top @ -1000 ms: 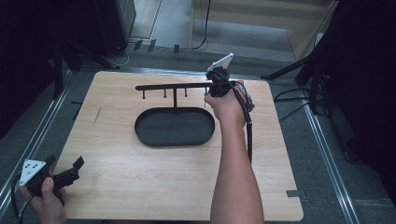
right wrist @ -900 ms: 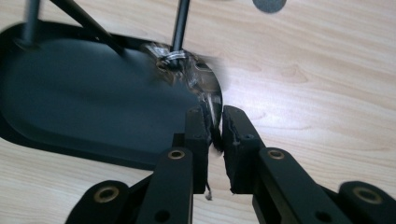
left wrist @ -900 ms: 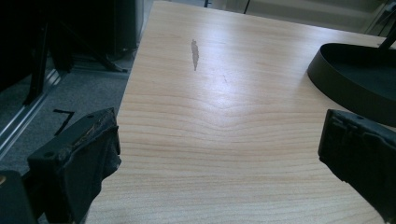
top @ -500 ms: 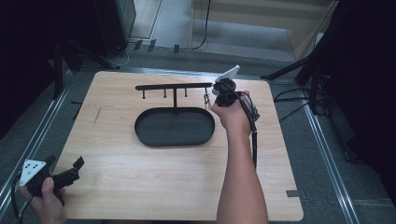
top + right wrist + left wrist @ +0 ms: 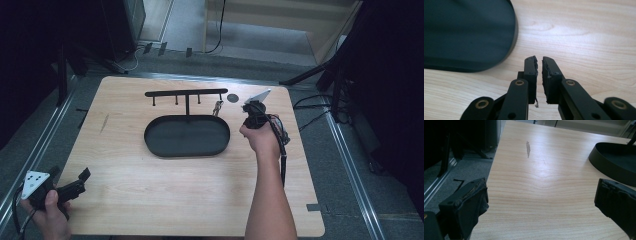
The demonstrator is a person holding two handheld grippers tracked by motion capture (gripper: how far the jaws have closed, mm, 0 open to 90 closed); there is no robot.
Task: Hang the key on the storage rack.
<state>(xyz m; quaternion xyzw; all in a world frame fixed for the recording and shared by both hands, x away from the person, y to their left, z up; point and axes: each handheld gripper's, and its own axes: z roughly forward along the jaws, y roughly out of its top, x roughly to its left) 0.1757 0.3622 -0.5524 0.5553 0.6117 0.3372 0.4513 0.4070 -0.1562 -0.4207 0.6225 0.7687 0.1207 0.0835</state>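
Note:
A black oval tray (image 5: 165,147) lies mid-table, with a black T-shaped hook stand (image 5: 186,93) rising from its far edge. A small metal item (image 5: 217,107) hangs by the stand's right end. My right gripper (image 5: 251,116) hovers just right of the tray; in the right gripper view its jaws (image 5: 539,60) are shut with nothing between them, and the tray (image 5: 461,35) lies to their left. My left gripper (image 5: 70,176) rests at the near left corner, and its own view shows it open (image 5: 540,187) over bare wood with the tray's rim (image 5: 614,168) ahead to the right.
A small dark round disc (image 5: 232,98) lies on the wooden table (image 5: 150,200) behind the right gripper. A dark streak (image 5: 528,148) marks the wood on the left. Metal rails, cables and dark stands surround the table.
My right gripper has drawn back from the stand's right end, moving right and toward the person. The left gripper has stayed put.

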